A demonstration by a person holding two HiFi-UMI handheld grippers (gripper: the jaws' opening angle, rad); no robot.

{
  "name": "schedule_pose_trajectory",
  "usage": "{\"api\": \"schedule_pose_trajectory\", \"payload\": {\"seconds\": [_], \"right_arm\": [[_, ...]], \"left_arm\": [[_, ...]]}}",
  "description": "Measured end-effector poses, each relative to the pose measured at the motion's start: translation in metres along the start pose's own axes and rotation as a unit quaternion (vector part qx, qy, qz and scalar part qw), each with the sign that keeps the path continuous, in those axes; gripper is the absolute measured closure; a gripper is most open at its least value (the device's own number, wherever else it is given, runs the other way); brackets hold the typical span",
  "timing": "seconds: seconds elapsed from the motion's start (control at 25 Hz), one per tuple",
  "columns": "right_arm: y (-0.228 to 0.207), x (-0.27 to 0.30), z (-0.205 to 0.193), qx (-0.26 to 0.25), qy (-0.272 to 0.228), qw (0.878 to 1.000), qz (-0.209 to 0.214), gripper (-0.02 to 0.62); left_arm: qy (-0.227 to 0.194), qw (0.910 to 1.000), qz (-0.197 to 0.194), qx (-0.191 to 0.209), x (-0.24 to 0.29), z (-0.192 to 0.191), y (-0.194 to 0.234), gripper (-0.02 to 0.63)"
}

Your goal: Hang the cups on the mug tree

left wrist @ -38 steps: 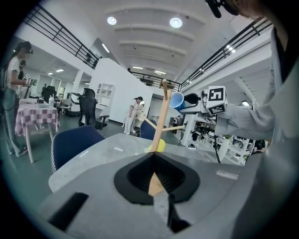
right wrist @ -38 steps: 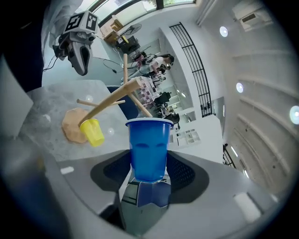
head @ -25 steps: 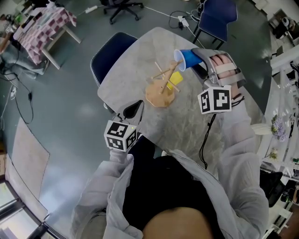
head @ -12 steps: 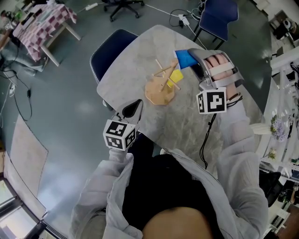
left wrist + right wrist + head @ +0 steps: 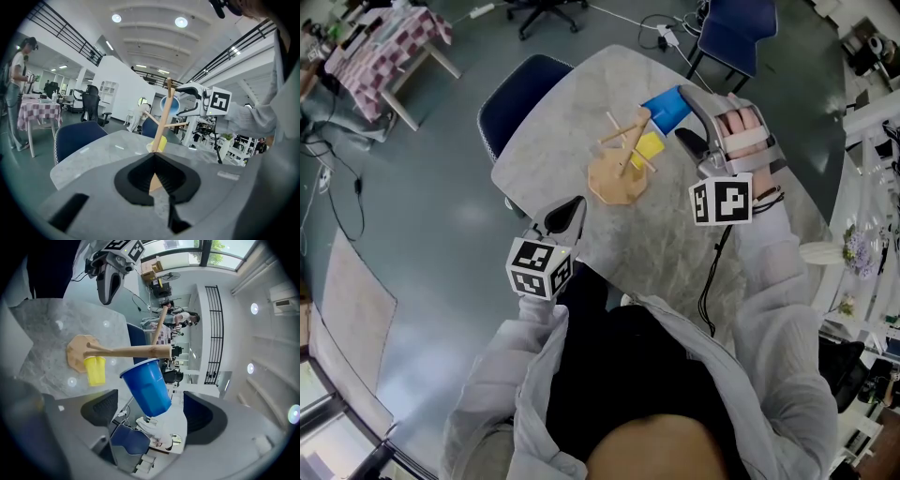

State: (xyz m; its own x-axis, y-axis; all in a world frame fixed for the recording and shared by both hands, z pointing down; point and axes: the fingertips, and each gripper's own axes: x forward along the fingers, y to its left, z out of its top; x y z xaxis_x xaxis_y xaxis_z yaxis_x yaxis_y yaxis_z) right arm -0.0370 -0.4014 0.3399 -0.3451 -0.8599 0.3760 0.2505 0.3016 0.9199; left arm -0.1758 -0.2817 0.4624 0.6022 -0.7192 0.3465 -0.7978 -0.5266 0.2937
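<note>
My right gripper's (image 5: 689,120) jaws have just opened wide. The blue cup (image 5: 145,387) sits between them, clear of both pads, its rim over a peg of the mug tree (image 5: 617,180), so the peg appears to carry it. The yellow cup (image 5: 95,370) hangs left of it. My left gripper's (image 5: 157,180) jaws are together and empty at the desk's (image 5: 675,234) near edge.

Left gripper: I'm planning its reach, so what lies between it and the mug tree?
Only bare grey tabletop lies between the left gripper and the mug tree. The head view shows this, and the left gripper view agrees.
</note>
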Motion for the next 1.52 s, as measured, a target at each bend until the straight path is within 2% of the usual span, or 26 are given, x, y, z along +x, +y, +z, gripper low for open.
{"api": "schedule_pose_trajectory", "payload": {"seconds": [0.16,0.4,0.68,0.92,1.04,1.2,1.28,1.4,1.52], "right_arm": [[0.008,-0.009,-0.006,0.041,0.001,0.999,0.011,0.102],[0.027,-0.031,-0.016,0.125,0.003,0.992,0.027,0.077],[0.051,-0.075,-0.028,0.264,-0.023,0.963,0.045,0.074],[0.082,-0.116,-0.041,0.326,-0.025,0.944,0.053,0.074],[0.096,-0.139,-0.045,0.365,-0.030,0.929,0.052,0.075],[0.111,-0.164,-0.043,0.429,-0.049,0.900,0.058,0.076],[0.117,-0.175,-0.041,0.470,-0.064,0.879,0.057,0.077],[0.124,-0.191,-0.035,0.544,-0.094,0.832,0.053,0.077],[0.130,-0.205,-0.028,0.614,-0.125,0.777,0.057,0.091]], "left_arm": [[0.001,1.0000,-0.001,0.002,-0.001,-0.003,-0.009,0.600],[-0.002,1.0000,-0.002,0.008,-0.003,-0.008,-0.029,0.600],[-0.003,0.9998,-0.003,0.020,-0.009,-0.015,-0.064,0.600],[-0.017,0.9994,0.005,0.030,-0.017,-0.022,-0.100,0.600],[-0.019,0.9992,0.008,0.033,-0.022,-0.028,-0.119,0.600],[-0.023,0.9988,0.017,0.040,-0.031,-0.035,-0.137,0.600],[-0.026,0.9985,0.023,0.041,-0.034,-0.039,-0.145,0.600],[-0.033,0.9984,0.028,0.038,-0.040,-0.044,-0.156,0.600],[-0.041,0.9985,0.022,0.028,-0.044,-0.047,-0.168,0.600]]}}
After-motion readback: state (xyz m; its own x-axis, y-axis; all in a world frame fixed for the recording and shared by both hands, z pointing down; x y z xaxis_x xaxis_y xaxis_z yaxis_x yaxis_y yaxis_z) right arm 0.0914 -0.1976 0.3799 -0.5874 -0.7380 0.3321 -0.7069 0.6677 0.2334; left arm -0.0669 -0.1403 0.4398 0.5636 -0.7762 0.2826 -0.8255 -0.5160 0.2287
